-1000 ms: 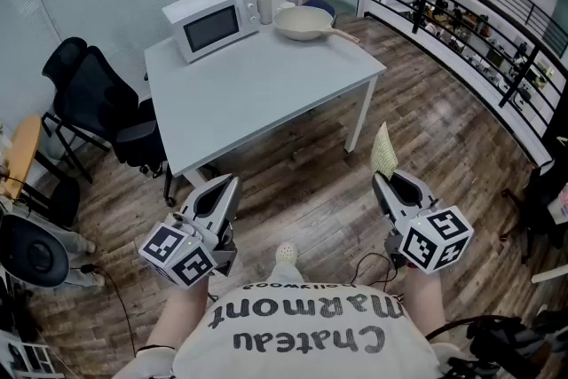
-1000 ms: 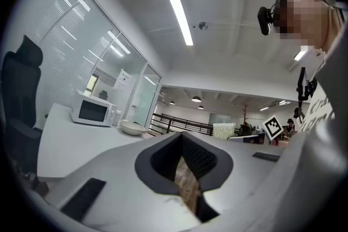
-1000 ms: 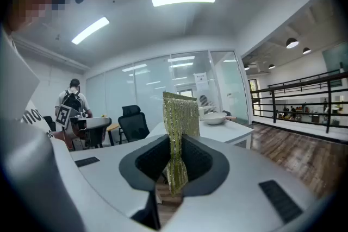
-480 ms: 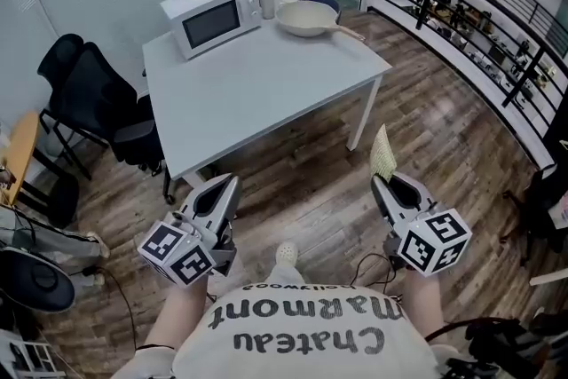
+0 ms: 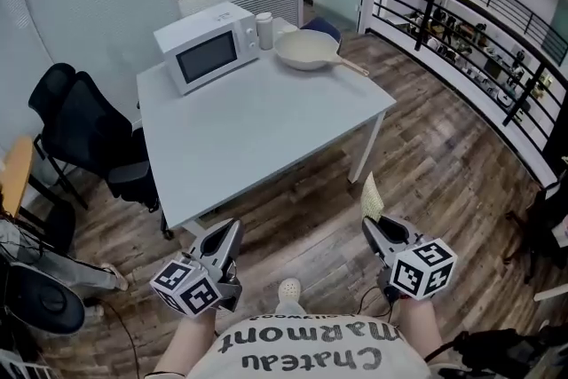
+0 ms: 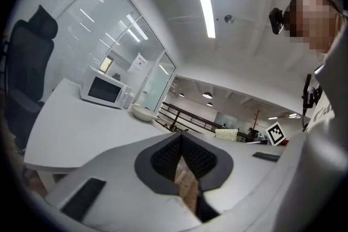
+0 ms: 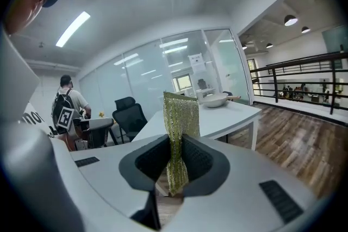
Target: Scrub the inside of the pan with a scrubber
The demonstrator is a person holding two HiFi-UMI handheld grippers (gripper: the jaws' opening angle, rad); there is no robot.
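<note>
The right tongs [image 7: 175,163] are clamped on the scrubber [image 7: 180,117], pinching its lower edge so most of it stands free above the jaws, likely to leave a face for rubbing. It is a thin, flat sheet of glittery gold-green mesh. The left tongs [image 6: 182,141] are pressed together on nothing, probably kept spare to steady the pan [image 5: 306,49]. This pale, shallow pan sits well ahead of both, at the table's [image 5: 257,124] far corner near a microwave [image 5: 206,47].

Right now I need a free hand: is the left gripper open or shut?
Shut: left gripper fingers meet at the tips, nothing between.
</note>
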